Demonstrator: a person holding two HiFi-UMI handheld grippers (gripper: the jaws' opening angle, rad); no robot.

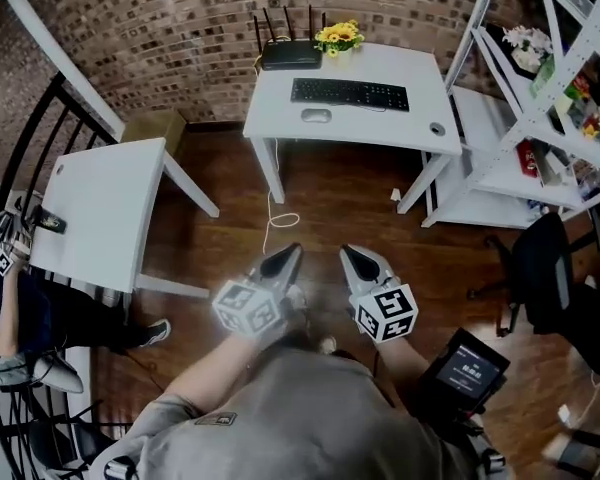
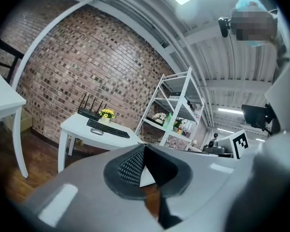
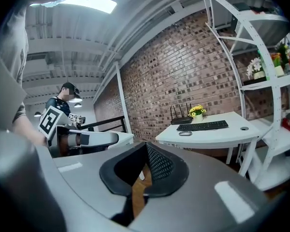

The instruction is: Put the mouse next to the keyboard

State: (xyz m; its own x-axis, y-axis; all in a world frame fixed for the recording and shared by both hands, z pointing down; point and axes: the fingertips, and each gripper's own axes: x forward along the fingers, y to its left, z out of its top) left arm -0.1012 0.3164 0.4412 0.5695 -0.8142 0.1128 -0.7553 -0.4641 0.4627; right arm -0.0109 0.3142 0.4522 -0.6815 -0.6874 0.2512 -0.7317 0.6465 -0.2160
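Observation:
On the white desk (image 1: 420,128) against the brick wall lies a black keyboard (image 1: 350,93). A grey mouse (image 1: 316,115) rests just in front of the keyboard's left end. Both also show far off in the left gripper view, keyboard (image 2: 108,128) and mouse (image 2: 97,132), and in the right gripper view, keyboard (image 3: 203,125) and mouse (image 3: 185,133). My left gripper (image 1: 292,251) and right gripper (image 1: 348,253) hover over the wooden floor, well short of the desk. Both point toward it, shut and empty. In their own views the left gripper (image 2: 144,149) and right gripper (image 3: 146,146) have their tips together.
A router (image 1: 290,56), yellow flowers (image 1: 338,36) and a small round object (image 1: 437,128) share the desk. A second white table (image 1: 105,208) stands at the left, with a seated person (image 1: 10,308) beside it. White shelving (image 1: 540,118) and a black chair (image 1: 545,268) are at the right. A cable (image 1: 278,223) lies on the floor.

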